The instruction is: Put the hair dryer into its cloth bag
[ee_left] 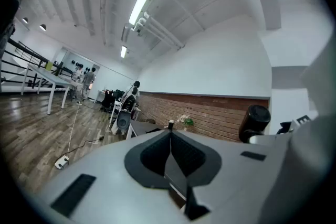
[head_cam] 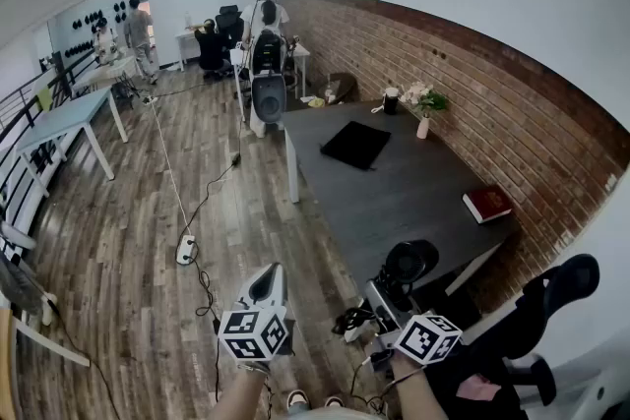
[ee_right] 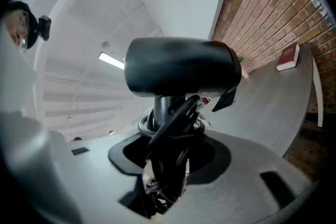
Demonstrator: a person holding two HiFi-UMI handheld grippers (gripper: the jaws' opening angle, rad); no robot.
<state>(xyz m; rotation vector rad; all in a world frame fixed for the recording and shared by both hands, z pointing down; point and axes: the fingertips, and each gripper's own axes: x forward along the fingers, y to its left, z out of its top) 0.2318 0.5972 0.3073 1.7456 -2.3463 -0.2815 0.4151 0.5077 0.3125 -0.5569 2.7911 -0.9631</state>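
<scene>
The black hair dryer [head_cam: 407, 264] is held up near the table's near corner, its handle and bundled cord clamped in my right gripper [head_cam: 389, 302]. In the right gripper view its barrel [ee_right: 178, 66] fills the middle, lying crosswise above the jaws of that gripper [ee_right: 168, 131]. The black cloth bag [head_cam: 355, 144] lies flat on the far part of the dark grey table [head_cam: 413, 187], well away from both grippers. My left gripper [head_cam: 264, 288] hangs over the wooden floor left of the table, shut and holding nothing. In the left gripper view its jaws meet [ee_left: 170, 136], and the dryer [ee_left: 255, 122] shows at the right.
A red book [head_cam: 487, 204] lies at the table's right edge by the brick wall. A flower vase [head_cam: 423, 105] and a black cup [head_cam: 391, 99] stand at the far end. A power strip [head_cam: 185, 251] and cables cross the floor. A black chair [head_cam: 556, 295] is on my right, and people stand far off.
</scene>
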